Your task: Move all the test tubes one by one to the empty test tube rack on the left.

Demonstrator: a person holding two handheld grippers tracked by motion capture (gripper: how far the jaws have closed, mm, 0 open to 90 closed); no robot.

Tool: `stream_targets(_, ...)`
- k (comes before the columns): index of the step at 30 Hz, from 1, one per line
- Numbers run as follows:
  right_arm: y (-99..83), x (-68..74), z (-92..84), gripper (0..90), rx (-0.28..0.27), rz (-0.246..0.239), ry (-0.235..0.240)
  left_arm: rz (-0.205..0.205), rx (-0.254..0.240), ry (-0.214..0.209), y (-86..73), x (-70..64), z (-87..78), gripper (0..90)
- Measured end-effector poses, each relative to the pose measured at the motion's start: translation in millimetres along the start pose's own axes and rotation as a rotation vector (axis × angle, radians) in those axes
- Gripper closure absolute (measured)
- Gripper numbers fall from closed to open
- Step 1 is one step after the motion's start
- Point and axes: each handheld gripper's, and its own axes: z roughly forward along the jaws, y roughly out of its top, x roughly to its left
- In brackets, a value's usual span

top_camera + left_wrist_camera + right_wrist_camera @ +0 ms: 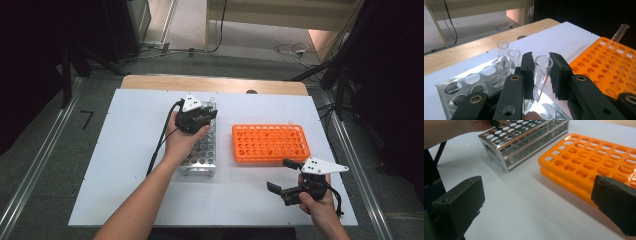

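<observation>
My left gripper (210, 114) is over the far end of the silver metal tube rack (202, 156). In the left gripper view its jaws (541, 60) are shut on a clear glass test tube (540, 75), which tilts above the rack's holes (461, 86). Two more glass tubes (503, 53) (514, 59) stand upright in the rack just beyond. The orange plastic rack (270, 143) (609, 67) lies to the right with one tube (619, 34) leaning in a far hole. My right gripper (281, 176) (536, 207) is open near the front right, just in front of the orange rack (594, 162).
Both racks rest on a white board (125, 165) on a wooden table (215, 82). The metal rack (524, 142) stands left of the orange one with a gap between them. A black cable (160, 145) trails from the left gripper. Metal rails (35, 165) run along both sides.
</observation>
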Motion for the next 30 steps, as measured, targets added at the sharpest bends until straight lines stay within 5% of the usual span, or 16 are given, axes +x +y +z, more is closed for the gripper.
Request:
stream_targets(7, -0.7, -0.3, 1.3, 0.0, 0.005, 0.001, -0.002, -0.021, 0.019, -0.018, 0.0, 0.1, -0.4, 69.0)
stream_targets(14, -0.6, -0.5, 1.3, 0.0, 0.005, 0.004, -0.004, -0.047, 0.016, -0.036, 0.3, -0.6, -7.4, 54.4)
stream_targets(19, -0.1, -0.6, 1.0, 0.0, 0.000, 0.006, -0.009, -0.091, -0.006, -0.089, 2.3, -4.1, -20.0, 35.7)
stream_targets(25, 1.4, -0.5, 0.7, 0.0, -0.004, 0.003, -0.016, -0.085, -0.028, -0.117, -0.7, -10.6, -41.2, 13.2)
stream_targets(30, 3.3, -1.4, -1.3, 0.0, -0.014, 0.007, -0.017, -0.077, -0.043, -0.129, -8.7, -16.6, -60.0, 3.9)
